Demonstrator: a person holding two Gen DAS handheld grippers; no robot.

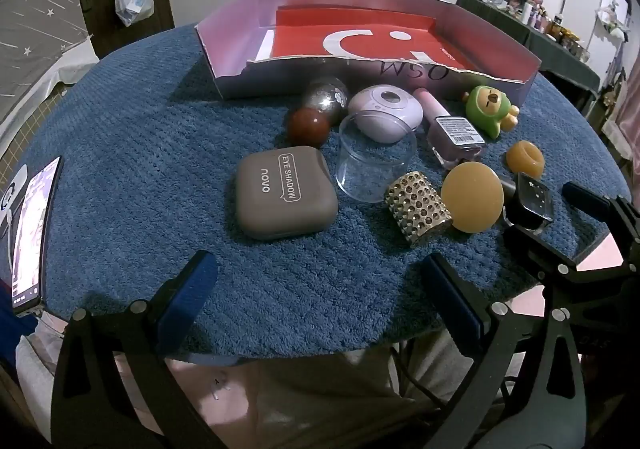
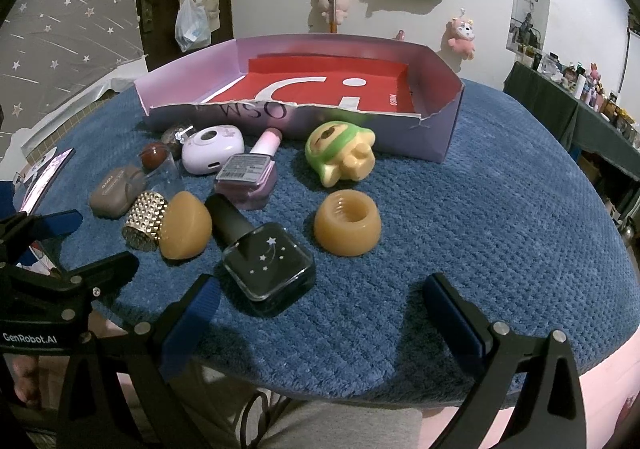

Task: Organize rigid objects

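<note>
Beyond both grippers, we see the cardboard box (image 1: 496,67) at the tabletop's (image 1: 132,169) far side, nothing loose visible inside. Our left gripper (image 1: 316,297) and right gripper (image 2: 320,313) hang wide open, empty. Just ahead of the right one, the black bottle (image 2: 264,257) could skid; further ahead of the left, the steel ball (image 1: 325,99) and red ball (image 1: 308,127) may roll off if nudged.

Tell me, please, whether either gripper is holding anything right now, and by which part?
Nothing is held. The left gripper and right gripper are both open above the blue mat, with no object between their fingers.
</note>
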